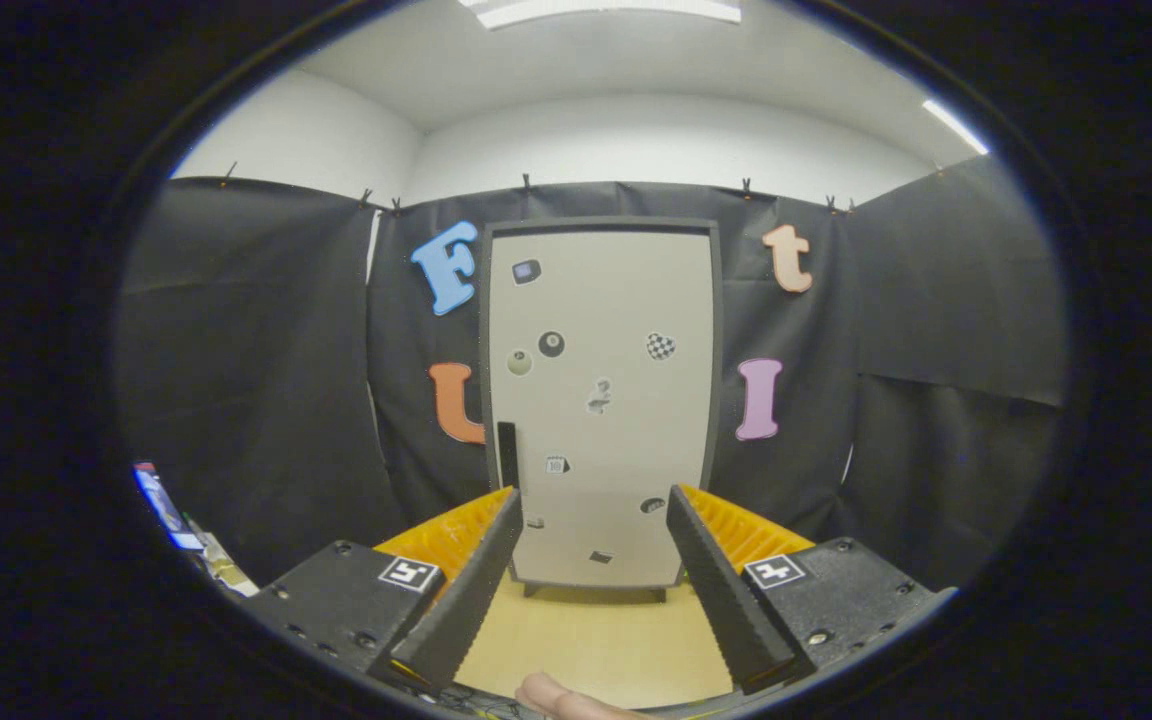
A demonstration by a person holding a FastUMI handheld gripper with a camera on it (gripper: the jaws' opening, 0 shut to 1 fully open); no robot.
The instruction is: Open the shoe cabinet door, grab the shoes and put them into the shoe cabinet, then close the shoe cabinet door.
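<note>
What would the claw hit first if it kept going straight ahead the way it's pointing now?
Probably the closed door of the shoe cabinet, seen between the open claw's fingers. Nothing shows in between, though depth is unclear.

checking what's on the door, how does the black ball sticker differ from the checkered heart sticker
The black ball sticker is round and dark; the checkered heart sticker is heart-shaped with a black-and-white check. The ball sticker sits left of the door's middle, the heart sticker to the right. Both are stuck flat at about the same height on the closed cabinet door, beyond the open tongs.
</note>
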